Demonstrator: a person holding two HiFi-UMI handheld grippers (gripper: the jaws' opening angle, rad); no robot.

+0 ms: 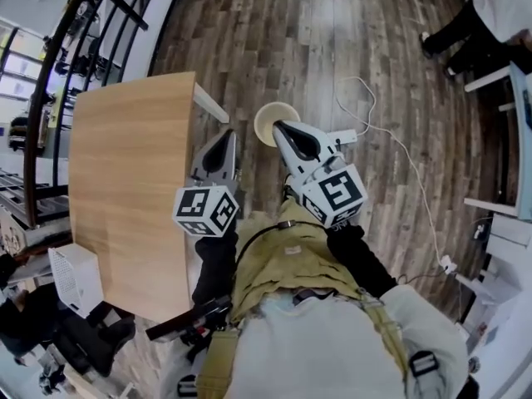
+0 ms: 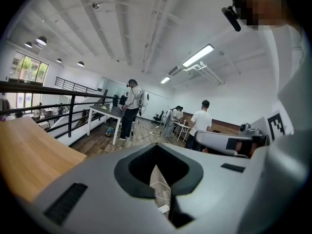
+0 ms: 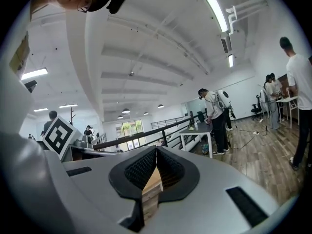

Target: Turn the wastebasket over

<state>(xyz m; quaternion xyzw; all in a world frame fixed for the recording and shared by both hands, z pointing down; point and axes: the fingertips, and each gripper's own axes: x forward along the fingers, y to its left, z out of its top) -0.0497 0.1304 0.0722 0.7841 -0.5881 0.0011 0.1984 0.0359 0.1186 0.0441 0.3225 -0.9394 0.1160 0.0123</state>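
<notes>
The wastebasket point(image 1: 265, 124) is a round cream-coloured thing on the wooden floor, seen from above, just past the table's corner. My right gripper point(image 1: 279, 126) points at it; its tip covers the basket's right side and its jaws are shut with nothing between them. My left gripper point(image 1: 224, 136) is held beside it to the left, near the table's edge, also shut and empty. Neither gripper view shows the basket: the left gripper point(image 2: 157, 152) and the right gripper point(image 3: 156, 152) both look out level across the room, with only a sliver of floor between the pads.
A wooden table point(image 1: 125, 189) fills the left, its corner close to the left gripper. A white cable point(image 1: 391, 140) snakes over the floor to a plug point(image 1: 447, 264) at right. A white crate point(image 1: 75, 277) stands below the table. People stand at desks farther off point(image 2: 130, 108).
</notes>
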